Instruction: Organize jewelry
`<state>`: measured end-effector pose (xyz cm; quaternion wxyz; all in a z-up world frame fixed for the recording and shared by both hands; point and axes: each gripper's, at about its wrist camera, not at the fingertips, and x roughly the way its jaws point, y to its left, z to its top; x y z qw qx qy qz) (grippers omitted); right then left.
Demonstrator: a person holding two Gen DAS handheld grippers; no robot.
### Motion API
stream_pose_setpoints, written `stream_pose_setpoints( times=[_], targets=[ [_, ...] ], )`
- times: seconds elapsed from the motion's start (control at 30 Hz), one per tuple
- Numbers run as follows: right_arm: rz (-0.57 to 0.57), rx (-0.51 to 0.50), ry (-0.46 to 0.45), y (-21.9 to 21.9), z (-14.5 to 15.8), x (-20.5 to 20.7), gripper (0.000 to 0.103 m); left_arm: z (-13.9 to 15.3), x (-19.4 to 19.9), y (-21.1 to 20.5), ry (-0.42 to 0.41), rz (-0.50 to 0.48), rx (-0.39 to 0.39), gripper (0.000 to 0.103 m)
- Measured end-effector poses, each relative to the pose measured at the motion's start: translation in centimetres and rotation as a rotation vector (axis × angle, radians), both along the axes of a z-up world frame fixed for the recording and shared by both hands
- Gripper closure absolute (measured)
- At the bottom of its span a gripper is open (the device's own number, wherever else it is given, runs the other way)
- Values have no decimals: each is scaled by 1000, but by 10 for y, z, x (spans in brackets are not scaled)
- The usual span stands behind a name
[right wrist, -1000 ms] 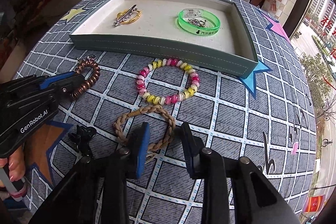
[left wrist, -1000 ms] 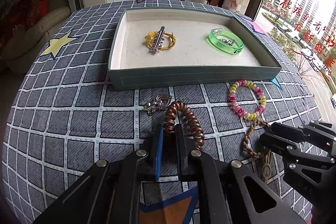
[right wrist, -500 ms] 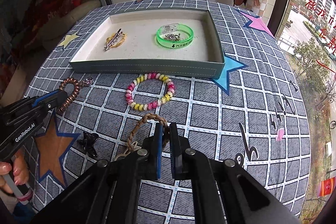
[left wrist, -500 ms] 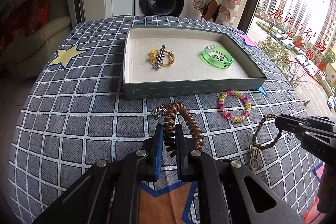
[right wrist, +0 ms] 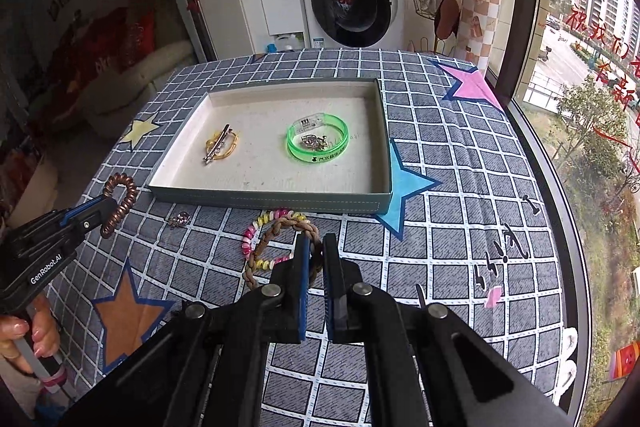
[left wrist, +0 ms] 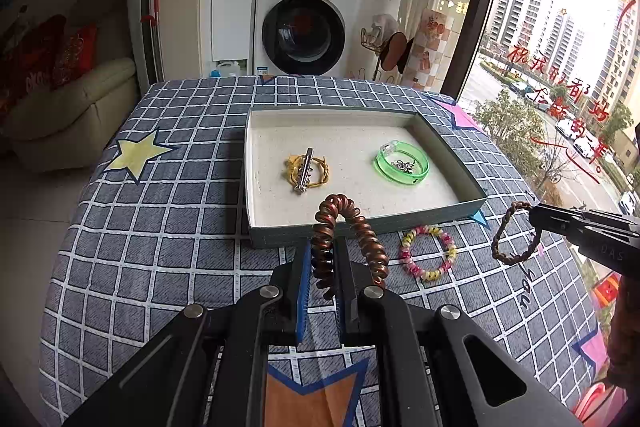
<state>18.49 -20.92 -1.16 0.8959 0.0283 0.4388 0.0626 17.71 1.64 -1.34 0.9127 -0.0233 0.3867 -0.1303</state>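
My left gripper [left wrist: 323,251] is shut on a copper spiral hair tie [left wrist: 352,227] and holds it in the air before the tray [left wrist: 360,223]; the tie also shows in the right wrist view [right wrist: 120,201]. My right gripper [right wrist: 316,247] is shut on a brown braided bracelet [right wrist: 280,247], lifted off the table; it also shows in the left wrist view [left wrist: 516,235]. The grey tray [right wrist: 272,195] holds a yellow hair tie with a silver clip [left wrist: 306,169] and a green bangle [left wrist: 402,163]. A pink and yellow bead bracelet [left wrist: 428,253] lies on the cloth.
A small silver charm [right wrist: 179,219] lies on the checked tablecloth [left wrist: 160,227] in front of the tray's left corner. A washing machine [left wrist: 306,27] stands behind the table. A window [left wrist: 560,67] is on the right.
Both grippers have risen well above the table with their pieces. The spiral tie and the braided bracelet now hang clear of the cloth. The charm stays on the cloth.
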Motion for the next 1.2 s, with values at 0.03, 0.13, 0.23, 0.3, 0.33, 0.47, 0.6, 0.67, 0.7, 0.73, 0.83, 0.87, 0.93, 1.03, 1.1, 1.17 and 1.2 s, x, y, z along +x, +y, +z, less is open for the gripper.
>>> stream_pose_setpoints(
  times=[0.03,0.13,0.23,0.3,0.33,0.47,0.6,0.67,0.7,0.73,0.83,0.87,0.93,1.03,1.1,1.17,1.2],
  targets=[
    [-1,2,-7,-1,4,3,96,2,2,-1,-7,0,6,80],
    [-2,14,-21,-2,13,14,96,7,10,-4,-15,0,13,80],
    [0,16,-30,-3,20,27,96,11,20,-6,-27,-5,15,80],
    [1,16,-35,-3,25,37,96,13,28,-8,-34,-7,22,80],
    [1,16,-38,-3,27,43,96,14,33,-9,-36,-6,26,80],
    [2,34,-32,-2,30,70,96,15,54,-14,-38,-6,27,80],
    [-9,49,-18,-2,25,100,96,13,78,-20,-38,-4,33,80],
    [-18,70,-5,-4,20,114,96,9,91,-23,-33,-7,38,80],
    [-21,78,3,-5,17,122,96,7,97,-25,-31,-7,43,80],
    [-22,89,13,-5,14,128,96,4,103,-26,-25,-10,46,80],
    [-24,111,41,-6,0,147,96,-7,118,-30,-5,-5,55,80],
    [-26,112,48,-6,-5,152,96,-11,122,-31,1,-2,60,80],
    [-28,121,63,-6,-16,161,96,-20,130,-33,14,3,71,80],
    [-34,121,86,-6,-31,170,96,-34,138,-36,35,3,93,80],
    [-38,119,99,-7,-40,175,96,-40,141,-40,39,1,116,80],
    [-43,118,108,-8,-48,179,96,-46,143,-45,43,-1,136,80],
    [-46,116,114,-8,-51,180,96,-48,144,-47,45,-1,148,80]
  ],
)
